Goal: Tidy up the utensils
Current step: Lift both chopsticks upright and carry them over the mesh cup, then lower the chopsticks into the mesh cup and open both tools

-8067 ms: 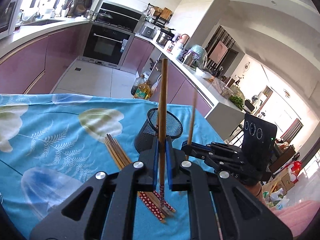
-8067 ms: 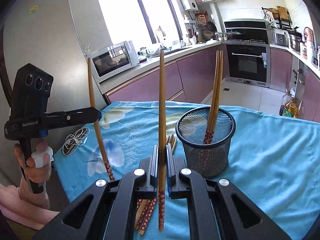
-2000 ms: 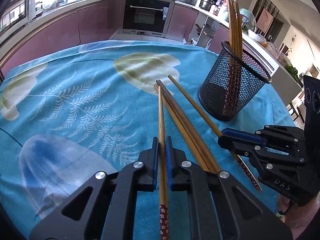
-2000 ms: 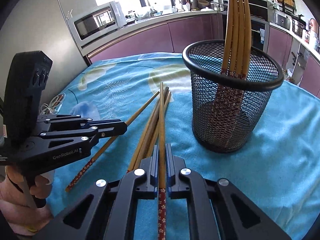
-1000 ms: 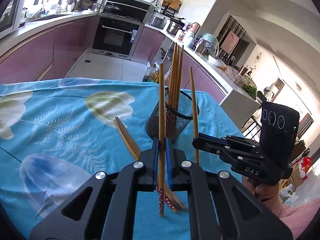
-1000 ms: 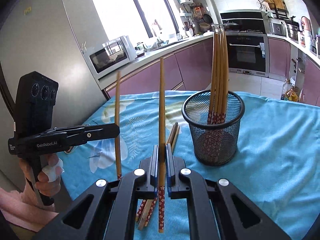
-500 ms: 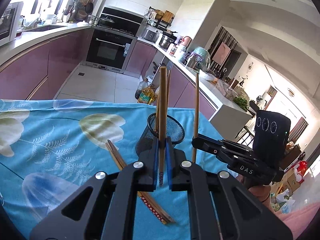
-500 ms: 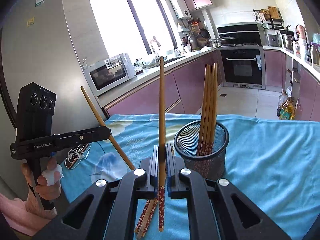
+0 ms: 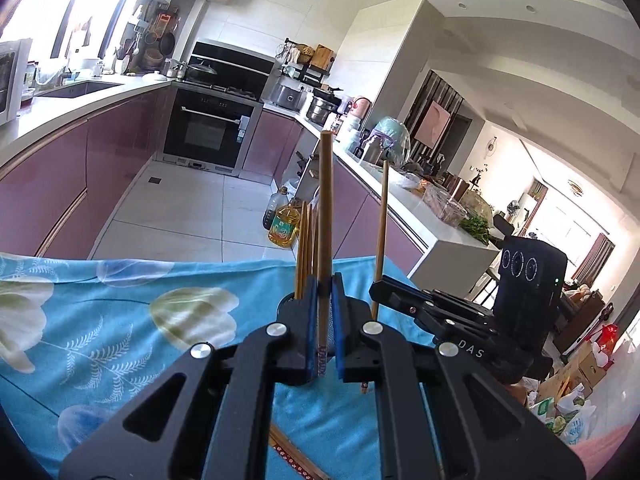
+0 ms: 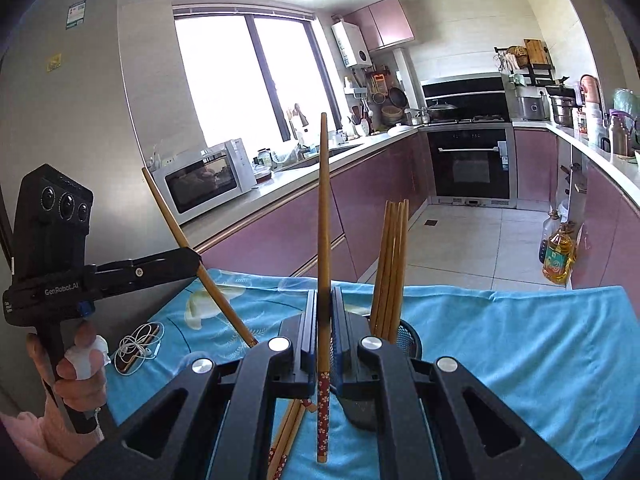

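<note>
Both claws are clamped on one chopstick apiece: left gripper [image 9: 323,334] holds a slanted chopstick [image 10: 192,248], right gripper [image 10: 323,344] an upright chopstick [image 10: 323,240]. Mesh holder [image 10: 408,338] stands just beyond on the blue cloth [image 10: 520,332]. Risk: a slanted stick striking the rim or the standing chopsticks [image 10: 392,264] and slipping free.

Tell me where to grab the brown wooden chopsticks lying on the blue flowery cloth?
Probably the plain wooden shaft, above the red patterned ends, coming down from above with jaws across it. The brown wooden chopsticks lie flat and close together on the blue flowery cloth, so only their tops and sides are free.
</note>
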